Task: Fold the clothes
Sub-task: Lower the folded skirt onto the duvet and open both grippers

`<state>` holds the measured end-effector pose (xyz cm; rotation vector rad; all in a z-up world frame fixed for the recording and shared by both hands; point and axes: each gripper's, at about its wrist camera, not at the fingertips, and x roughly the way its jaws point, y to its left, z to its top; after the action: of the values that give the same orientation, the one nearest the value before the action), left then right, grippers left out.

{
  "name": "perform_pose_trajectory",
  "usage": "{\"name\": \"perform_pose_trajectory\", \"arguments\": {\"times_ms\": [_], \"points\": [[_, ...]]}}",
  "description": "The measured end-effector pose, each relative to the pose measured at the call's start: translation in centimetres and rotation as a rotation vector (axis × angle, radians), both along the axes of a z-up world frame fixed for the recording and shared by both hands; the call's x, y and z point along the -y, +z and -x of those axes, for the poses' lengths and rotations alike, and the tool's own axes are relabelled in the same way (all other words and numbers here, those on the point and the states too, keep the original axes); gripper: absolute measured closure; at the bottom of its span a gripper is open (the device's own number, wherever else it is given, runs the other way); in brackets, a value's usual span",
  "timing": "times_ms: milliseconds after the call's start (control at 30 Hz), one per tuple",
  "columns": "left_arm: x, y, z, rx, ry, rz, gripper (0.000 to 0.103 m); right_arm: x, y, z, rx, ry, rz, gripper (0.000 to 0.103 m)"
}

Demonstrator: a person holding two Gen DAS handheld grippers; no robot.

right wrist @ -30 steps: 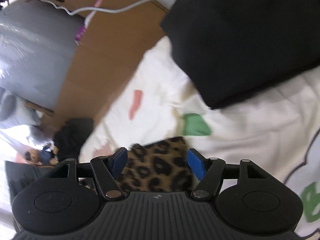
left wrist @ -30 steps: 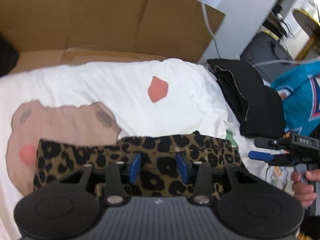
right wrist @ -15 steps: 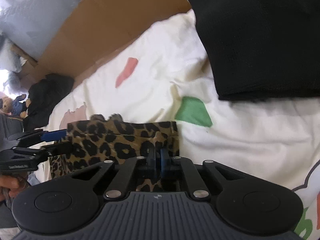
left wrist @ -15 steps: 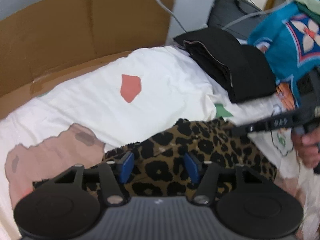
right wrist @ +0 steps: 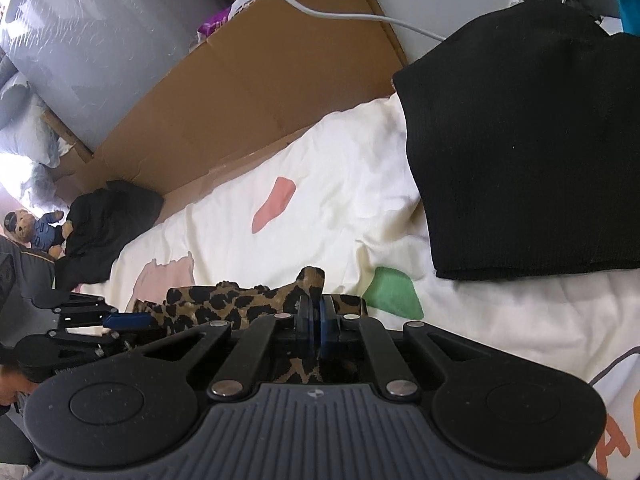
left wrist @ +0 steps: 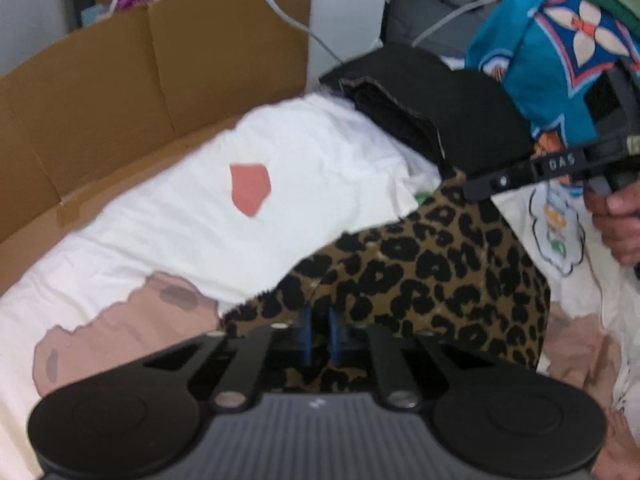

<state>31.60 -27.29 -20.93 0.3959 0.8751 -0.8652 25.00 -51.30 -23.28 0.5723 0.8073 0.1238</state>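
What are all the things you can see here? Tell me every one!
Leopard-print garment: one, tan and black, lifted off the bed, pinched by both grippers.
Folded black clothes: one stack, black, on the bed's far right.
Bedsheet: one, white with pink and green patches, under everything.
Cardboard: one sheet, brown, behind the bed.
Teal garment: one, teal, patterned, upper right.
Teddy bear: one, brown, far left.
Cable: one, white, over the cardboard.
Left gripper: closed on the garment.
Right gripper: closed on the garment.
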Motion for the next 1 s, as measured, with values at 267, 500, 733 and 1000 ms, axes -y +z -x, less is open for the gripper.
{"name": "perform_pose_trajectory", "arguments": {"times_ms": [267, 500, 733, 1000], "points": [[0.8, -0.3, -1.3, 0.033, 0.053, 0.023, 0.100, 0.3, -0.5, -1.1, 0.012, -0.025, -0.022, 0.102], [1.9, -3.4, -2.9, -0.003, 0.133, -0.029, 0.093, -0.6, -3.7, -2.7, -0.086, -0.033, 0.056, 0.096], [2.7, -4.0, -3.2, 0.003, 0.149, -0.056, 0.094, -0.7, -0.7, 0.7, 0.016, -0.085, 0.074, 0.083], [2.5, -4.2, -3.1, -0.017, 0.182, -0.050, 0.094, -5.1, 0.8, 4.1, 0.005, 0.053, -0.036, 0.081]]}}
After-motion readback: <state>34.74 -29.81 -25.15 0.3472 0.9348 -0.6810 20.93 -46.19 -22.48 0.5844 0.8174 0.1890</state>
